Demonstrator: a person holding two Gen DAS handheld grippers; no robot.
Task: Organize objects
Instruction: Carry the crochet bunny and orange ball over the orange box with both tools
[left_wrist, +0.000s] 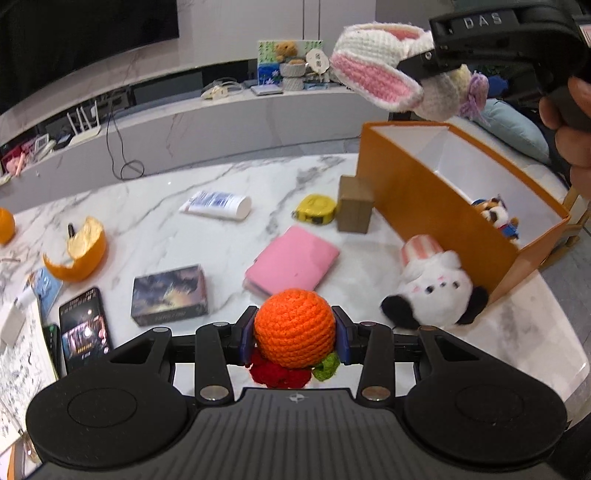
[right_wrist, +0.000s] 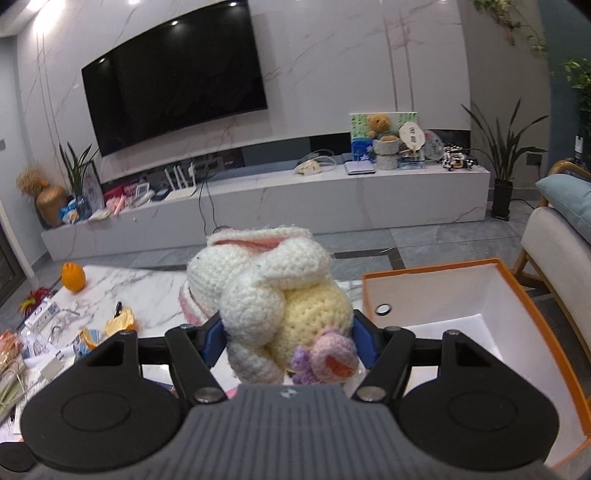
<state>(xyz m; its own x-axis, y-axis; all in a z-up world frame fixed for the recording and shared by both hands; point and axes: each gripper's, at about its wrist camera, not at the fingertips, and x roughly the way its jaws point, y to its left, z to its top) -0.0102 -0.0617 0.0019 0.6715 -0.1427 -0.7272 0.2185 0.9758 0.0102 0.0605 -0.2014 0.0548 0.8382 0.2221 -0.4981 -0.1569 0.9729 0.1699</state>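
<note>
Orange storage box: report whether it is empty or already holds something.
Not empty. The orange storage box stands open-topped, and a small tiger plush sits inside against its near wall. The rest of its white interior looks bare.

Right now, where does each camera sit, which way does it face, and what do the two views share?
Left wrist: on the left hand-held gripper, angled down at the marble table; its fingers clamp a crocheted orange; a hand shows top right.
Right wrist: on the right hand-held gripper, facing the TV wall; its fingers hold a crocheted bunny.
Shared: the bunny, the orange box, the table.
</note>
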